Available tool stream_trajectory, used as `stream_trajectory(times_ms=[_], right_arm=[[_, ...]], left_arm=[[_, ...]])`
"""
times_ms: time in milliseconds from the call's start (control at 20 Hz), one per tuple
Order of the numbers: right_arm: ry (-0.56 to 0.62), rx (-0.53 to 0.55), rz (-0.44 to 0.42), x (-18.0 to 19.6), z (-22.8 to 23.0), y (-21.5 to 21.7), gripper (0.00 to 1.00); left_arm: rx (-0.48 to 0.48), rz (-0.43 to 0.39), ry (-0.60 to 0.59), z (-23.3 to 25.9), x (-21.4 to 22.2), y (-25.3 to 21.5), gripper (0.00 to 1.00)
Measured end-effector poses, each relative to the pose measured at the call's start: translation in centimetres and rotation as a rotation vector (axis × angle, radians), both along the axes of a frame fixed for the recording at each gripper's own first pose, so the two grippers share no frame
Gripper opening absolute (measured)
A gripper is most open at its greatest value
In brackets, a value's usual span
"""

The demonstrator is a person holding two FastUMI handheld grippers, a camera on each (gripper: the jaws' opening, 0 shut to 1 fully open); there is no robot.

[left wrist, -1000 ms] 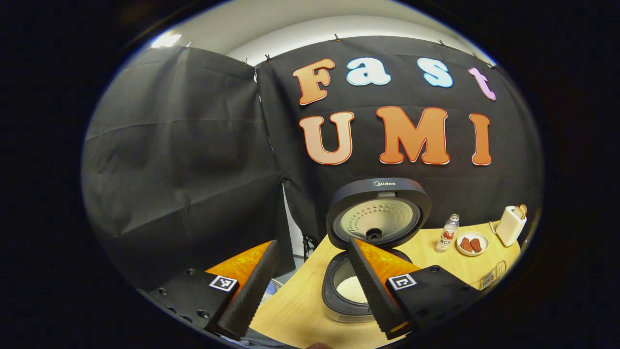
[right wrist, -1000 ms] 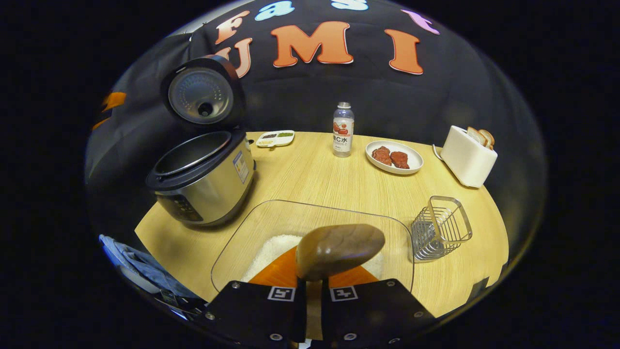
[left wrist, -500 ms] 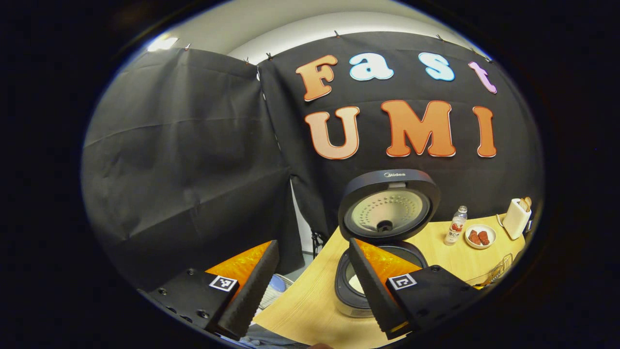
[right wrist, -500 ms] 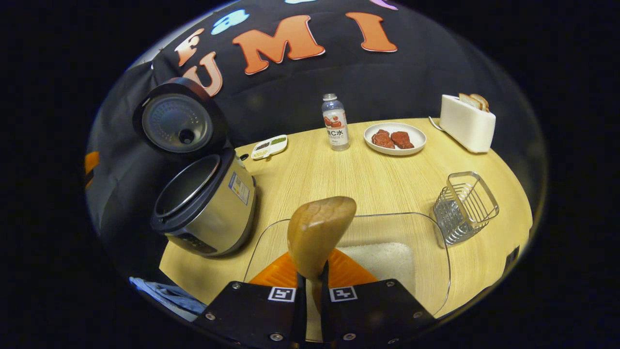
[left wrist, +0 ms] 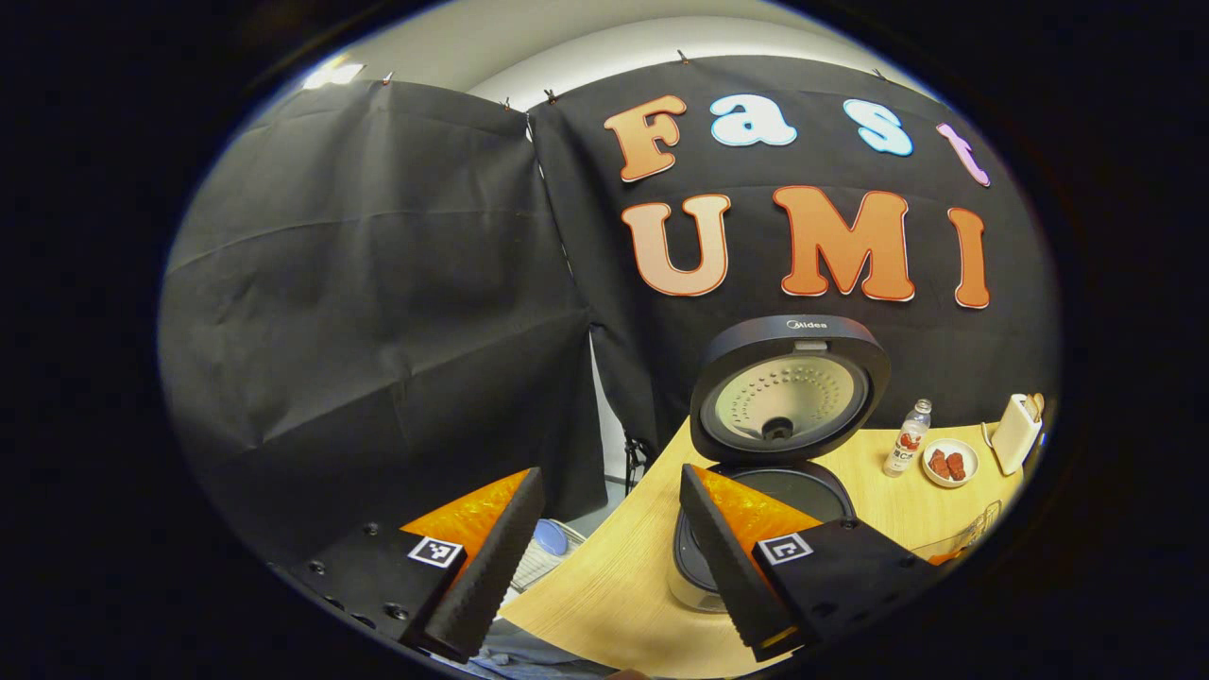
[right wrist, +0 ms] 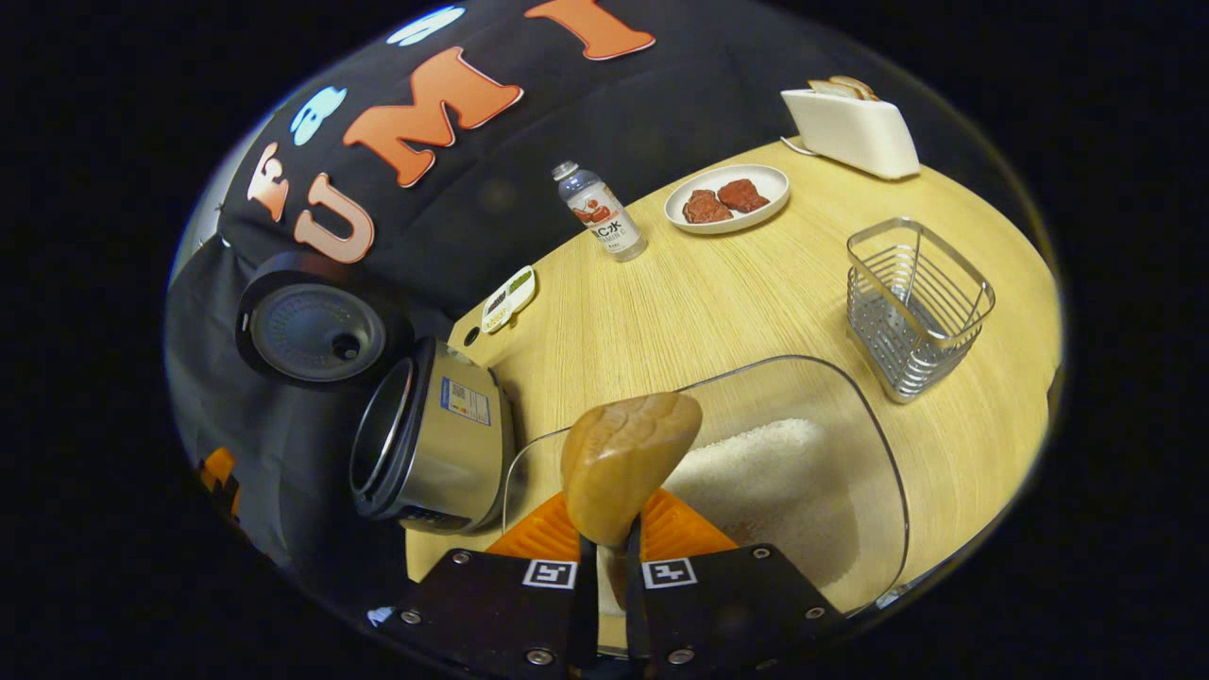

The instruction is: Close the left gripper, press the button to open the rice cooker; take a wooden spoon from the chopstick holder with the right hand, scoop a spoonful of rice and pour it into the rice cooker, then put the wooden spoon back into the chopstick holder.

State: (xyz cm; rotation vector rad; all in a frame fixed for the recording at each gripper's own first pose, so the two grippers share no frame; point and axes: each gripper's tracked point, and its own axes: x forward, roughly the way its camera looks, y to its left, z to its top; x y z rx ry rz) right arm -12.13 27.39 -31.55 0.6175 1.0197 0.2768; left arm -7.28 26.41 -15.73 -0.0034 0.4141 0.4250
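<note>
The right hand-held gripper (right wrist: pixel 604 567) is clenched on the wooden spoon (right wrist: pixel 623 463). It has tipped over since a second ago, so the spoon now hangs over the rice (right wrist: pixel 765 472) in the clear tray (right wrist: pixel 888 510), ready to scoop. The rice cooker (right wrist: pixel 425 444) sits open to its left, the chopstick holder (right wrist: pixel 916 302) to its right. The left hand-held gripper (left wrist: pixel 604 557) stays released, and has drifted so the cooker sits further right.

rice cooker (right wrist: pixel 434 444): lid up | wooden spoon (right wrist: pixel 623 463): over rice (right wrist: pixel 765 463) | chopstick holder (right wrist: pixel 911 302): wire, upright
</note>
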Motion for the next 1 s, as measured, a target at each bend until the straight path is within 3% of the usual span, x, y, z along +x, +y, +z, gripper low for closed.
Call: stream_trajectory(times_ms=[50,100,200,250,300,450,750,800,850,900,950,1000], right_arm=[[0.012,0.02,-0.007,-0.2,0.0,0.1,0.11],[0.022,0.033,-0.009,-0.2,0.0,0.1,0.11],[0.047,0.069,-0.024,-0.3,-0.2,0.1,0.11],[0.062,0.089,-0.036,-0.4,-0.3,-0.1,0.11],[0.076,0.103,-0.046,-0.3,-0.6,-0.2,0.11],[0.103,0.155,-0.06,-0.1,-0.8,-0.6,0.11],[0.091,0.269,-0.08,1.8,0.2,-2.1,0.11],[0.091,0.276,-0.081,1.7,0.3,-2.6,0.11],[0.094,0.29,-0.092,2.0,0.4,-3.2,0.11],[0.101,0.297,-0.095,2.0,0.5,-3.8,0.11],[0.099,0.315,-0.112,2.5,0.8,-4.4,0.11],[0.1,0.332,-0.119,2.8,1.1,-5.0,0.11]], left_arm=[[0.001,-0.004,-0.001,-0.1,0.2,-0.1,0.94],[0.002,-0.008,-0.001,0.1,0.2,-0.4,0.98],[0.008,-0.019,-0.001,0.2,0.4,-0.8,0.94],[0.013,-0.024,-0.001,0.4,0.5,-0.9,0.98],[0.016,-0.028,-0.001,0.5,0.5,-1.1,0.94],[0.023,-0.036,-0.006,0.9,0.9,-1.6,0.98],[0.035,-0.059,-0.026,2.1,2.1,-3.0,1.0],[0.04,-0.065,-0.032,2.4,2.3,-3.4,0.94],[0.044,-0.071,-0.038,2.7,2.5,-3.7,1.0],[0.048,-0.076,-0.044,2.9,2.6,-4.0,1.0],[0.049,-0.082,-0.049,3.1,2.8,-4.4,0.94],[0.049,-0.086,-0.053,3.2,3.0,-4.7,0.97]])
